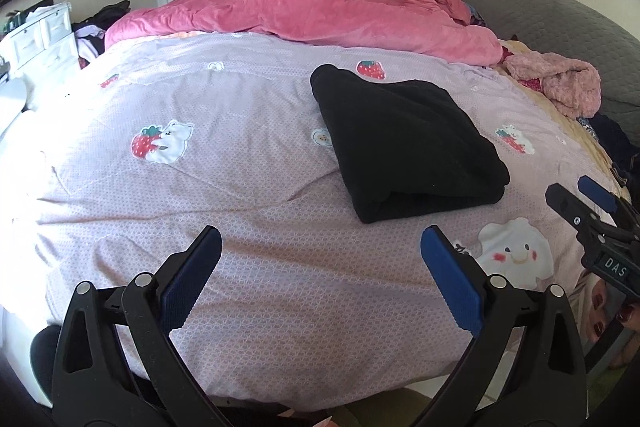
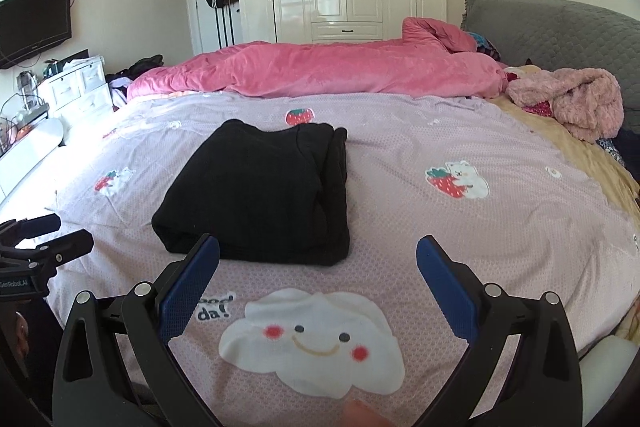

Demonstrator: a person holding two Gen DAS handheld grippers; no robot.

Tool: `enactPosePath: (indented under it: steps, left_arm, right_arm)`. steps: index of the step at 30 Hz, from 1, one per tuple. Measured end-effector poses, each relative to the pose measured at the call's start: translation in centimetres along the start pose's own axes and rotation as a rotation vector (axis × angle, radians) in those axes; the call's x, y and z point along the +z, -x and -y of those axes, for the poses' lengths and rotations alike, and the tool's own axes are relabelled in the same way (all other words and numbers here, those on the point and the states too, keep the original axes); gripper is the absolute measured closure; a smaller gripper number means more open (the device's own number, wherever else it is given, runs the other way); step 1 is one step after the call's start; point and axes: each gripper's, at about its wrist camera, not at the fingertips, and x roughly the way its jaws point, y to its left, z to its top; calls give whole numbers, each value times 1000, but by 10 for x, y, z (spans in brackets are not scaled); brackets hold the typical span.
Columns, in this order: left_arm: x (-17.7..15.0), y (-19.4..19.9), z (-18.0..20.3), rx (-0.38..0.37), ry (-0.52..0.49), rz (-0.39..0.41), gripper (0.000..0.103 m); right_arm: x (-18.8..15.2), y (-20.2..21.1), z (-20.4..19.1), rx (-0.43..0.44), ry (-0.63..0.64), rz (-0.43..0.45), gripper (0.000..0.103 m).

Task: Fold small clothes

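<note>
Both the left gripper (image 1: 320, 247) and right gripper (image 2: 318, 255) hover level above the bed's (image 1: 260, 187) near edge, jaws spread wide and empty, pointing toward the folded black garment (image 2: 260, 195).

Left gripper (image 1: 321, 243) and right gripper (image 2: 318, 253) hover side by side, jaws spread wide, empty.

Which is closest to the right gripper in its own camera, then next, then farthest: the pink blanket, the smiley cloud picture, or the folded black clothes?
From the right gripper, which is open and empty:
1. Smiley cloud picture, printed on the bedspread right below the fingers.
2. Folded black clothes, just ahead, slightly left, by the left fingertip.
3. Pink blanket, bunched across the far side of the bed.
</note>
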Motion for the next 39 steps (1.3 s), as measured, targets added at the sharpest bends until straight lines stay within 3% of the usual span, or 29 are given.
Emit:
enactPosePath:
  steps: [14,39]
  left_arm:
    - [-12,-11,-1,19,11,-37,9]
    - [-11,-6,-5,37,29,-27,9]
  right_arm:
    - [-34,-22,-8,-6,-17,-90,5]
    - [-29,-21,-13,-5,-11,-79,5]
